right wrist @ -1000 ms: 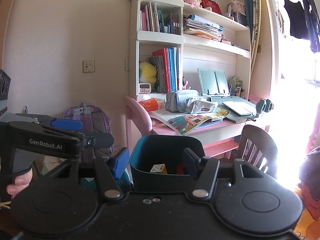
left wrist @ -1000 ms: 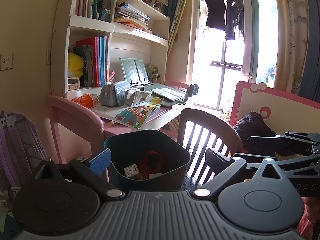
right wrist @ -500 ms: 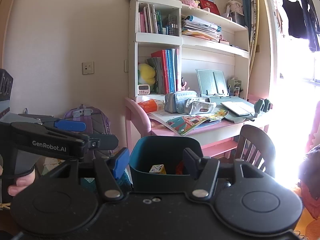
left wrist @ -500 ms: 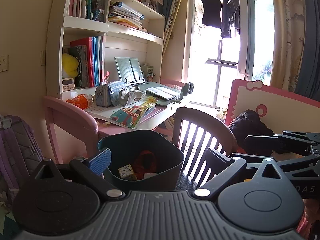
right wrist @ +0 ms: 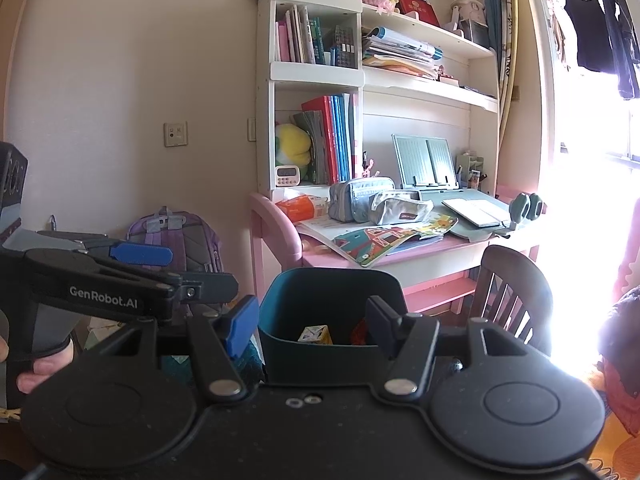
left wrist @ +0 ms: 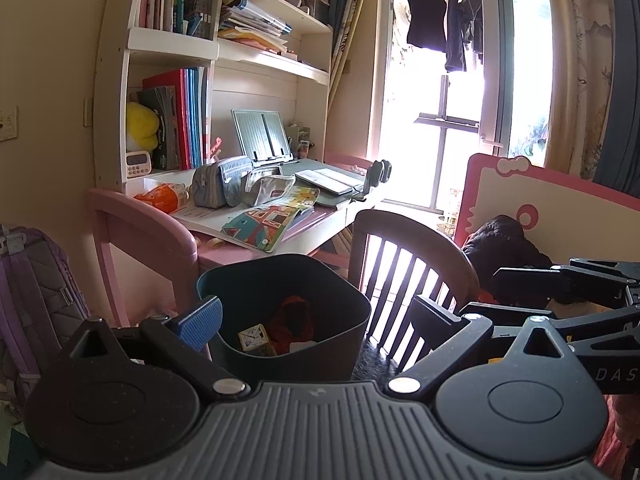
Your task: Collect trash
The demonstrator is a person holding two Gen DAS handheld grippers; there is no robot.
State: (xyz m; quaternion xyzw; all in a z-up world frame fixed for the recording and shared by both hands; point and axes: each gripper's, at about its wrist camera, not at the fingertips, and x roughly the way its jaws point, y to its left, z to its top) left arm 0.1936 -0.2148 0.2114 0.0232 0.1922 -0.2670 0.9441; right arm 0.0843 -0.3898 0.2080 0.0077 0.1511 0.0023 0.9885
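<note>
A dark teal trash bin (left wrist: 280,360) (right wrist: 332,352) stands on the floor ahead of both grippers, below the pink desk (right wrist: 432,252). Inside it lie a small printed carton (left wrist: 256,340) (right wrist: 314,334), a red crumpled piece (left wrist: 292,320) and a white scrap. An orange packet (left wrist: 160,196) (right wrist: 300,206) rests on the desk's left end. My left gripper (left wrist: 316,320) is open with nothing in its jaws; it also shows in the right wrist view as the left gripper (right wrist: 204,268). My right gripper (right wrist: 310,324) is open too, short of the bin.
A dark wooden chair (left wrist: 400,264) (right wrist: 516,296) stands right of the bin. A purple backpack (right wrist: 176,240) leans on the wall at left. The desk holds pencil cases (right wrist: 360,196), books and a book stand. A pink headboard (left wrist: 540,200) with dark clothes is at right.
The left wrist view has slid a little, so the bin and desk sit slightly further left in it. The right gripper has kept still. Both grippers stay open.
</note>
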